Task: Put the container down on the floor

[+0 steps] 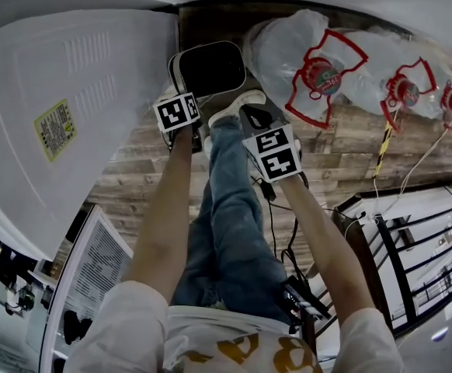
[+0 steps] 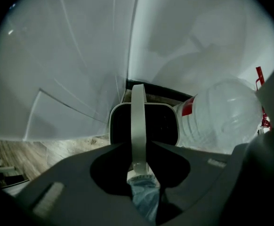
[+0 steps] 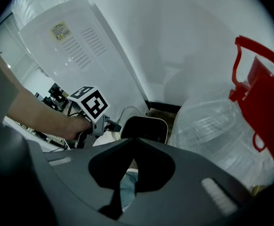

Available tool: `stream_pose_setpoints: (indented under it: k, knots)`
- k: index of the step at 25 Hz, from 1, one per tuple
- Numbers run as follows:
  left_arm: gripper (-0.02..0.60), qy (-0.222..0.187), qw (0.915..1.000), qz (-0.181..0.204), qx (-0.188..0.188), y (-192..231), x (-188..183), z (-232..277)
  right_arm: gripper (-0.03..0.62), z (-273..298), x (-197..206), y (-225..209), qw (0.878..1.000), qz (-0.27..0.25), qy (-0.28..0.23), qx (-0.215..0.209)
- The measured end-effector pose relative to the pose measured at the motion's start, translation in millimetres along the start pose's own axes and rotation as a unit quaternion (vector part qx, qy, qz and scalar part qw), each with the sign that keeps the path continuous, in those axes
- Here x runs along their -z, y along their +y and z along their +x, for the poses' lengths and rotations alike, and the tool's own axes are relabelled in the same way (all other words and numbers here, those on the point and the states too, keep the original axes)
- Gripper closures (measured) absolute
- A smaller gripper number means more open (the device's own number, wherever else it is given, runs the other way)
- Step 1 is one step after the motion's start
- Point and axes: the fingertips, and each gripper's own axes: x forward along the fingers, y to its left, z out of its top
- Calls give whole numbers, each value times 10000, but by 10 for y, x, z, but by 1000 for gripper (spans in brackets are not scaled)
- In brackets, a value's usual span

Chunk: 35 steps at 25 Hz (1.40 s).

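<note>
Container: a white-rimmed tub with a dark inside (image 1: 207, 68), low by the wall, between the white cabinet (image 1: 63, 107) and the water bottles (image 1: 304, 61).
Container base: hidden in all three views, so whether it touches the wood floor (image 1: 144, 173) cannot be told.
Handle: a white strap (image 2: 138, 117) that arches from the tub's far rim back over its middle; its near end is lost behind the jaws.
Left gripper (image 2: 138, 160): jaws clamped narrow on the strap, one on each side.
Left gripper from above: only the marker cube (image 1: 178, 113) and the forearm show; the jaws are cut off behind the cube.
Right gripper (image 3: 134, 141): jaw tips closed together, with nothing between them; held beside the tub, not touching it.
Tub in the right gripper view: its near rim is covered by the jaws.
Water bottles: clear, with red carry handles (image 3: 257, 86), lying just beside the tub; the outer ones are cut off at the edge of the head view.
Leg: blue jeans (image 1: 230, 208) run between the two arms, and a white shoe (image 1: 238, 103) is just beside the tub, partly covered by the right gripper's cube (image 1: 272, 152).
Cabinet label: yellow (image 1: 53, 129), print too small to read.
</note>
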Motion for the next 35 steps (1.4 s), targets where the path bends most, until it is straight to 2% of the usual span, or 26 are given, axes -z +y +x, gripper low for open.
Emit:
stream_pose_setpoints:
  k: [4, 10, 16, 22, 24, 26, 29, 32, 35]
  knots:
    - [485, 1, 10000, -27, -94, 77, 8, -34, 563, -45, -7, -18, 10000, 57, -62, 17]
    - [485, 94, 9995, 225, -201, 235, 82, -116, 563, -120, 52, 43, 9999, 105, -75, 32]
    - [485, -5, 9997, 147, -219, 338, 108, -261, 563, -225, -79, 20, 9990, 260, -292, 213]
    - [513, -227, 9983, 518, -165, 211, 17, -470, 563, -379, -305, 72, 9980, 154, -521, 336]
    - [543, -347, 9976, 600, -72, 107, -20, -541, 563, -443, -362, 62, 9974, 144, -595, 382]
    - [580, -492, 9963, 679, 174, -44, -39, -657, 563, -531, -412, 77, 9967, 155, -675, 424]
    - [580, -757, 9924, 787, 562, -290, -9, -936, 563, -694, -445, 113, 9958, 199, -736, 509]
    - [580, -1003, 9887, 816, 758, -469, -27, -1260, 563, -889, -489, 144, 9941, 312, -839, 613]
    - [580, -1145, 9829, 977, 1064, -668, -95, -1533, 563, -1075, -617, 209, 9929, 215, -965, 660]
